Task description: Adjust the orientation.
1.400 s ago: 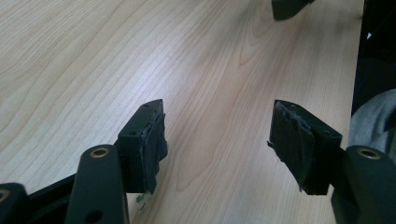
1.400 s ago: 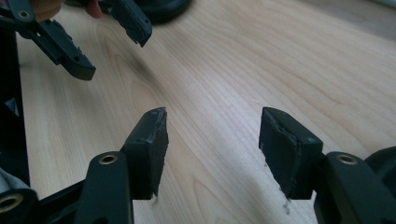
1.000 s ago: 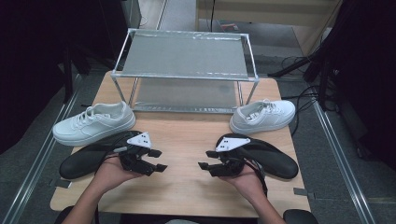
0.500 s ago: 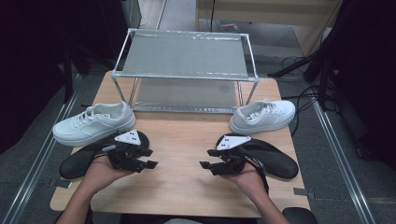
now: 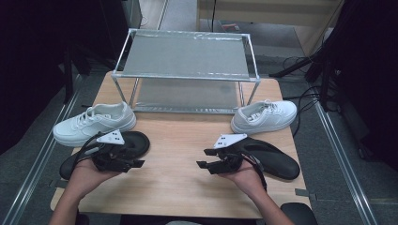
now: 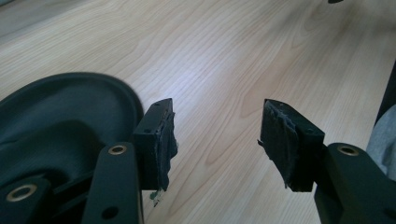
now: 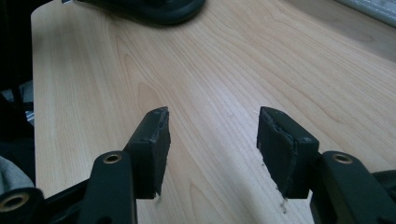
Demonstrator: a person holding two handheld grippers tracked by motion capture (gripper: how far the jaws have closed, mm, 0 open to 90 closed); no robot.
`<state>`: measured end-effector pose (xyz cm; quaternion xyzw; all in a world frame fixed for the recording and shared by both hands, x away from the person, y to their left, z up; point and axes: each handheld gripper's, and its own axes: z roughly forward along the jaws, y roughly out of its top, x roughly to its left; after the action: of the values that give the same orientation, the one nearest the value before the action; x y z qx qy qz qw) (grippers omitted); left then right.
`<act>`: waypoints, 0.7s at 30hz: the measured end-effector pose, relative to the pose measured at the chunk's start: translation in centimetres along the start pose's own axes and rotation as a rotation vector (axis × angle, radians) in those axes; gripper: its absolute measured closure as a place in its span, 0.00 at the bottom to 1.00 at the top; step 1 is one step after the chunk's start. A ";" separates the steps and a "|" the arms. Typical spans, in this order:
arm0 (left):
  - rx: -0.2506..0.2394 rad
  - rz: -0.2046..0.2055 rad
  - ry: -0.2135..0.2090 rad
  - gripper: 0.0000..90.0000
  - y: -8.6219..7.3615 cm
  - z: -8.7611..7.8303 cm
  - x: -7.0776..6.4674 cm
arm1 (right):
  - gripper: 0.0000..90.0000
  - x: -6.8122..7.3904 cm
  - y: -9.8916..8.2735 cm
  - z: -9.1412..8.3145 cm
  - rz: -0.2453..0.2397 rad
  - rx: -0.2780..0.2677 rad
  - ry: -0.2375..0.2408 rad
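Here, at the far left of the table [image 5: 178,154], a white sneaker [image 5: 94,123] lies on its sole near the table's left edge, and just in front of it rests a black slipper [image 5: 129,143], partly under the left hand-held gripper [image 5: 136,164]. That gripper is held low over the wood beside the slipper's toe end; its jaws have just been closing a little, yet they stand wide apart with only bare table between them, as the left gripper view shows, where the black slipper [image 6: 60,116] lies just beside the left pad without being pinched. Behind the middle of the table stands a metal two-tier rack [image 5: 187,56], both of its mesh shelves bare. Right of centre, the right hand-held gripper [image 5: 202,164] points toward the left one across a stretch of bare wood, its jaws likewise spread wide and holding nothing. Directly behind the right hand lies a second black slipper [image 5: 272,159], and beyond it, near the rack's right leg, sits a second white sneaker [image 5: 265,117]. The two grippers are well apart.
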<state>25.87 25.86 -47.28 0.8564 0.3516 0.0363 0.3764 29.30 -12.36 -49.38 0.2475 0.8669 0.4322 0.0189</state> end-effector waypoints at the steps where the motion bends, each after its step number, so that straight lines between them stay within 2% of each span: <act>1: -0.004 -0.008 0.002 0.50 -0.2 -0.2 0.2 | 0.51 0.0 0.1 0.0 -0.001 0.001 0.002; 3: -0.017 -0.018 0.005 0.49 -0.5 -0.6 0.5 | 0.51 0.0 0.2 0.2 -0.004 0.004 0.005; 9: -0.025 -0.033 0.048 0.49 -1.3 -1.7 1.2 | 0.51 0.1 0.4 0.7 -0.019 0.020 0.012; 12: -0.022 -0.057 0.075 0.50 -1.9 -2.2 1.8 | 0.51 0.2 0.5 0.9 -0.023 0.025 0.017; 16: -0.036 -0.086 0.087 0.51 -2.5 -2.9 2.6 | 0.51 0.2 0.5 1.0 -0.025 0.029 0.016; 19: -0.037 -0.097 0.113 0.53 -3.2 -3.2 3.3 | 0.51 0.2 0.6 1.1 -0.027 0.033 0.019; 21: -0.032 -0.096 0.115 0.53 -3.3 -3.3 3.4 | 0.51 0.3 0.5 1.2 -0.029 0.035 0.017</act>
<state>25.45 31.58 -47.87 0.8290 0.4126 0.0731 0.3705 29.56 -11.10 -49.64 0.2313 0.8781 0.4187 0.0135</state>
